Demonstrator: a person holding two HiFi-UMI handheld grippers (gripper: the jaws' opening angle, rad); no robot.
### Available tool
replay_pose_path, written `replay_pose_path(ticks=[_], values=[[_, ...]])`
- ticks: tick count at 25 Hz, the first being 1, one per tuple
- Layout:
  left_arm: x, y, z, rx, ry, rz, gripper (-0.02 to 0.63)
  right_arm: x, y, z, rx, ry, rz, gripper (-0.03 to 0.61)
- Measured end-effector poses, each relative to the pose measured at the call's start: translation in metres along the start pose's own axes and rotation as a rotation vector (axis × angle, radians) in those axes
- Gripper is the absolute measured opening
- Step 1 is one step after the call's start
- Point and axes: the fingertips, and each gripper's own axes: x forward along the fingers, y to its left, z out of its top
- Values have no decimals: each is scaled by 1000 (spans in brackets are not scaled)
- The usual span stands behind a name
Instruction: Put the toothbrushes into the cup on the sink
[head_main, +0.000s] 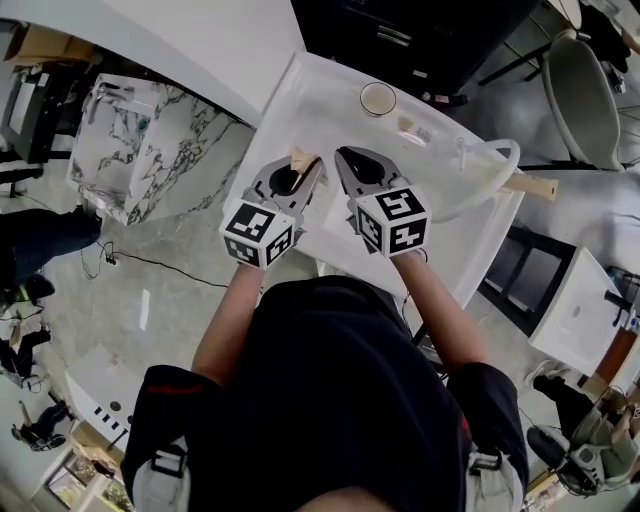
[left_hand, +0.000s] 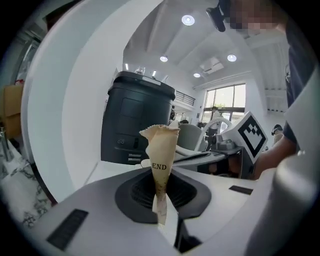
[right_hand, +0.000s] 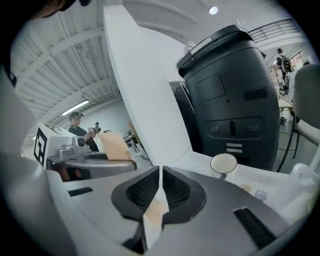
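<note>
Head view showed one white sink (head_main: 300, 95) with a single cup (head_main: 378, 98) standing upright on its far rim, and two grippers held side by side over the basin on the person's side of that cup. The left gripper (head_main: 300, 168) was clenched on one tan paper packet (head_main: 300, 157), which in the left gripper view stood up between the closed jaws with the word "END" printed on it (left_hand: 161, 155); whether a toothbrush lay inside could not be told. The right gripper (head_main: 345, 160) sat just beside it, nearer the cup, and the right gripper view showed its jaws pressed together on one thin strip of paper (right_hand: 155, 212), seen edge-on, with the cup (right_hand: 223, 163) beyond and to the right. A second tan piece (head_main: 530, 185) stuck out past the sink's edge, well to the right of the cup, too small to identify.
</note>
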Motion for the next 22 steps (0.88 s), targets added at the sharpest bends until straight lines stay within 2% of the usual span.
replay_pose_path(ticks=[4, 22], values=[[10, 2, 3, 10, 10, -42, 37, 4, -9, 0, 14, -1, -32, 44], [68, 22, 49, 133, 21, -306, 37, 2, -73, 8, 159, -52, -358, 44]])
